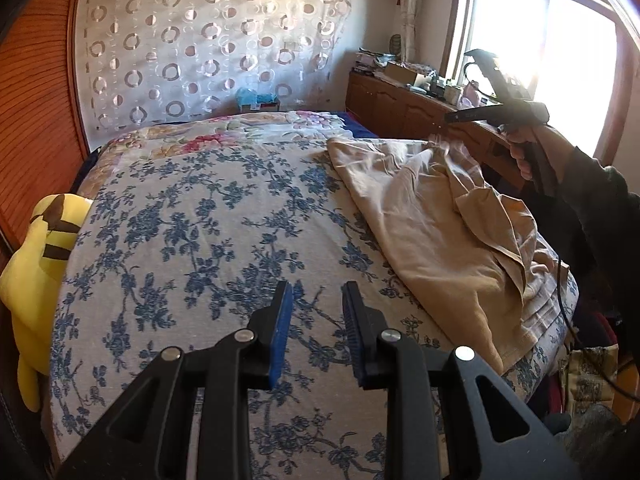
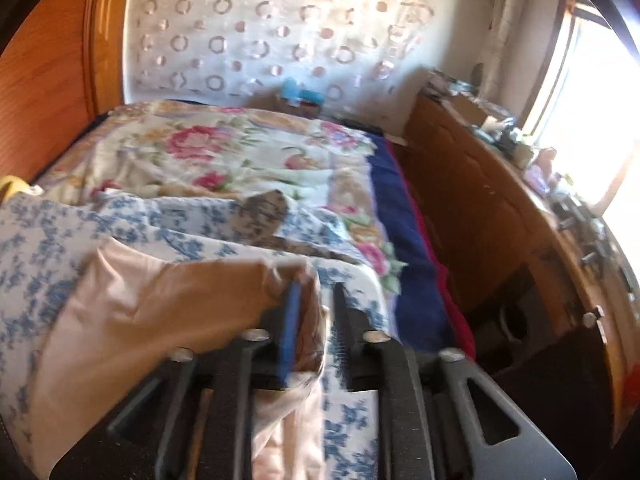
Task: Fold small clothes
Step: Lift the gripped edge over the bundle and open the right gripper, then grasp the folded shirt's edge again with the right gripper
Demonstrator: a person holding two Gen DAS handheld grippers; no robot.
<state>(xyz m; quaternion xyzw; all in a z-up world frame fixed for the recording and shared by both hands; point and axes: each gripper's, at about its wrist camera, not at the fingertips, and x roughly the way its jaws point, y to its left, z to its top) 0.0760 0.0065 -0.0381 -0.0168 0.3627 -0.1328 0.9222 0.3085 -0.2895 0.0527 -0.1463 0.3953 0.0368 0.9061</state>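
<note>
A beige garment (image 1: 420, 208) lies rumpled on the right side of the bed, one flap folded over itself. My left gripper (image 1: 316, 288) hovers over the blue-flowered bedspread (image 1: 200, 220) to the left of the garment, open, nothing between its blue pads. A hand in a dark sleeve holds my right gripper (image 1: 452, 118) above the garment's far corner, where the cloth edge is blurred. In the blurred right wrist view the right gripper (image 2: 316, 288) has its jaws apart. The beige garment (image 2: 140, 312) hangs against the left pad, and bedspread shows in the gap beside the right finger.
A yellow plush toy (image 1: 40, 260) leans at the bed's left edge by the wooden headboard (image 1: 36, 100). A cluttered wooden cabinet (image 1: 400, 100) runs along the right under a bright window (image 1: 540, 60). A flowered quilt (image 2: 224, 152) covers the far end. A black cable (image 1: 568, 312) hangs at the right.
</note>
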